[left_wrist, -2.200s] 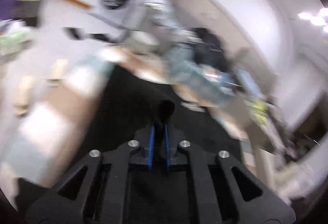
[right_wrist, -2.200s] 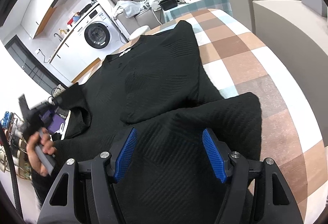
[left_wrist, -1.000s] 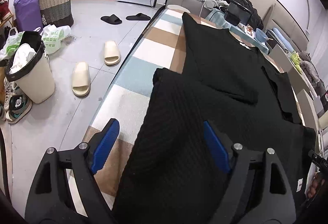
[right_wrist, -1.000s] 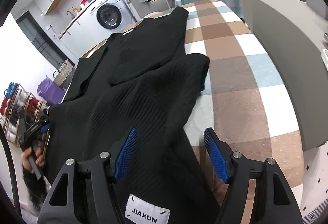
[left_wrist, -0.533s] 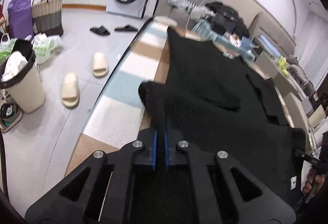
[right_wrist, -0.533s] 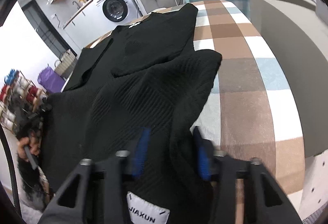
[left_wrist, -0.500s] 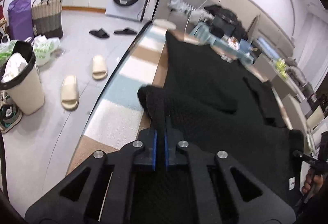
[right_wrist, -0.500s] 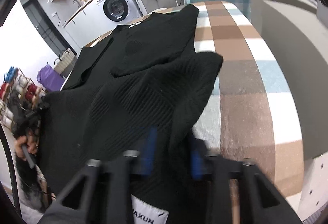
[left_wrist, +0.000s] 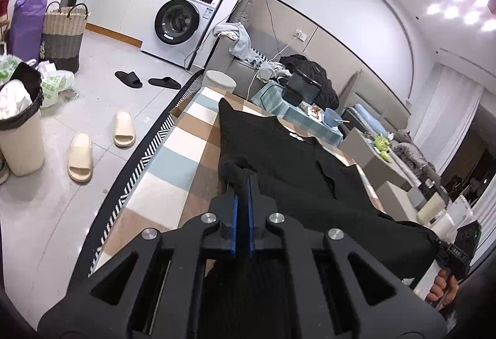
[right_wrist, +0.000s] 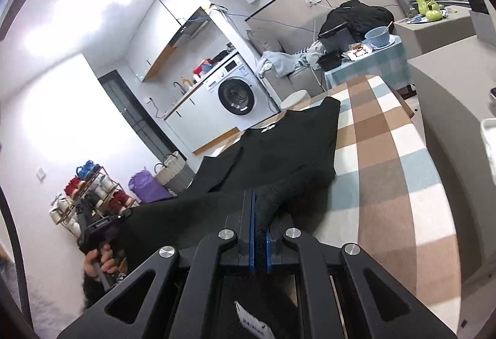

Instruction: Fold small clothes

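Both grippers are clamped on the near hem of the black knit top [left_wrist: 297,171], one at each corner. The left gripper [left_wrist: 242,180] pinches a bunched wad of fabric between its narrow blue pads; the right gripper [right_wrist: 259,199] likewise grips a fold. The rest of the garment stretches straight ahead of both grippers, long axis running away along the checked cloth [right_wrist: 387,153] toward the collar at the far end. Judged from this, the lifted hem would be carried forward over the body, both hands equally near.
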Action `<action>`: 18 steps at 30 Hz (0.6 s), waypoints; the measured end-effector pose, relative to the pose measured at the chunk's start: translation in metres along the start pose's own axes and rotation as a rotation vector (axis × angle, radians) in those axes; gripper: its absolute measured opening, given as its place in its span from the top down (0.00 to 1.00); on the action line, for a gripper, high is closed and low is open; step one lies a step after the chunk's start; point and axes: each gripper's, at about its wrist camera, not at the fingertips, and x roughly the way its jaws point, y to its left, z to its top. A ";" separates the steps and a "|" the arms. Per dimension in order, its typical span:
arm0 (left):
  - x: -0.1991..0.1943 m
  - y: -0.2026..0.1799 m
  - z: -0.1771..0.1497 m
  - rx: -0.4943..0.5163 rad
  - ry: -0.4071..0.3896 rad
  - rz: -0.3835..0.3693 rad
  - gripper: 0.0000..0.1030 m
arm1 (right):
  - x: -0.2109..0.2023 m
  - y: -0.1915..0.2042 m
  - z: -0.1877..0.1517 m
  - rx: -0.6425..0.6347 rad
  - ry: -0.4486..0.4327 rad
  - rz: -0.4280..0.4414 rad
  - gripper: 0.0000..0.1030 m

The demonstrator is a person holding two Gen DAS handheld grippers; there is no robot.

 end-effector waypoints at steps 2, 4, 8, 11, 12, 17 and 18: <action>-0.013 0.005 -0.003 -0.027 -0.007 -0.020 0.98 | -0.012 0.001 -0.003 0.000 -0.017 0.036 0.96; -0.019 0.011 -0.002 -0.054 -0.005 -0.023 0.98 | -0.019 0.003 -0.004 0.000 -0.028 0.049 0.96; -0.010 0.024 0.001 -0.094 0.024 0.008 0.98 | -0.018 0.004 0.000 -0.004 -0.015 0.007 0.96; 0.016 0.027 0.007 -0.100 0.062 0.031 0.98 | -0.005 0.001 0.006 0.019 0.008 -0.044 0.95; 0.027 0.027 0.010 -0.095 0.076 0.048 0.98 | -0.001 -0.001 0.009 0.029 0.015 -0.061 0.95; 0.092 0.035 0.021 -0.103 0.174 0.118 0.97 | 0.046 -0.015 0.026 0.088 0.068 -0.217 0.95; 0.101 0.037 0.021 -0.109 0.189 0.128 0.97 | 0.054 -0.018 0.027 0.094 0.078 -0.247 0.95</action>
